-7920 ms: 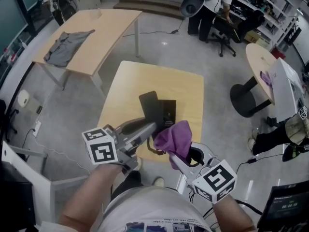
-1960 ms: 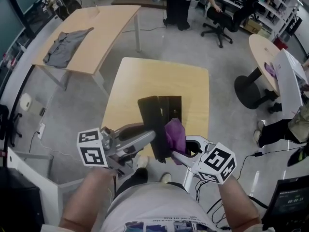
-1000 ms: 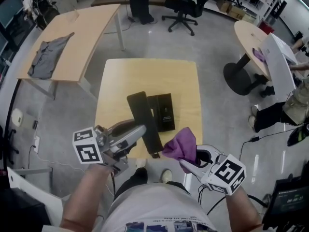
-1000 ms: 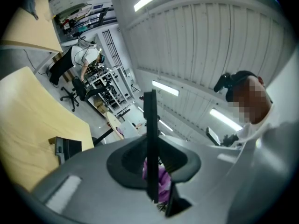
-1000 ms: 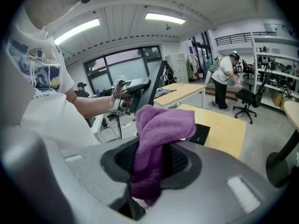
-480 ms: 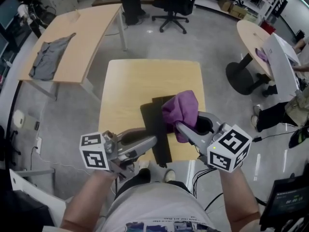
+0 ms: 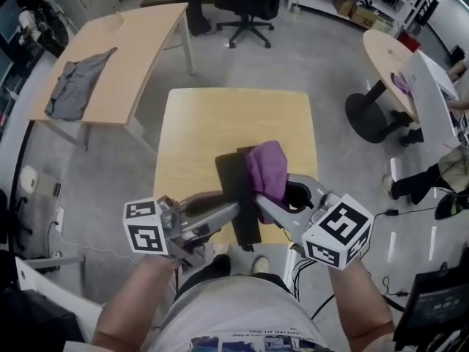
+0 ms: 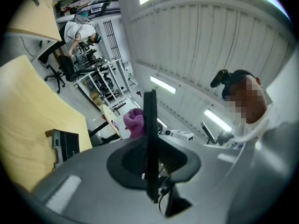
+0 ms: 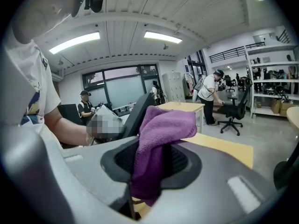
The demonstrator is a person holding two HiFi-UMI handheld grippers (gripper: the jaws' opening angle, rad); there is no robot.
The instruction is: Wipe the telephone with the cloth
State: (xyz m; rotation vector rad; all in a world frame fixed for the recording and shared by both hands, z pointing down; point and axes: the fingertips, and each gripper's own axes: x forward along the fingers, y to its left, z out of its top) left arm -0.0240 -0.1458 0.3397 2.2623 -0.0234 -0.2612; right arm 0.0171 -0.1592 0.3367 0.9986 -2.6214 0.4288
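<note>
My left gripper (image 7: 231, 213) is shut on the near end of the black telephone handset (image 7: 236, 193), a long flat slab held up over the table. In the left gripper view the handset (image 8: 150, 139) stands edge-on between the jaws. My right gripper (image 7: 262, 202) is shut on a bunched purple cloth (image 7: 268, 170), which lies against the handset's right side. The right gripper view shows the cloth (image 9: 159, 134) draped out of the jaws with the handset (image 9: 139, 112) just beyond it. The black telephone base (image 8: 65, 144) rests on the table, mostly hidden in the head view.
The light wooden table (image 7: 198, 123) ends just under both grippers. To the left stands a longer table (image 7: 139, 42) with a grey garment (image 7: 73, 86). An office chair (image 7: 245, 9) and a standing person are at the far side, and a round table (image 7: 388, 57) at right.
My right gripper has carried the purple cloth up from off the table's near edge to the handset's right side. The left gripper and the handset have stayed almost still.
</note>
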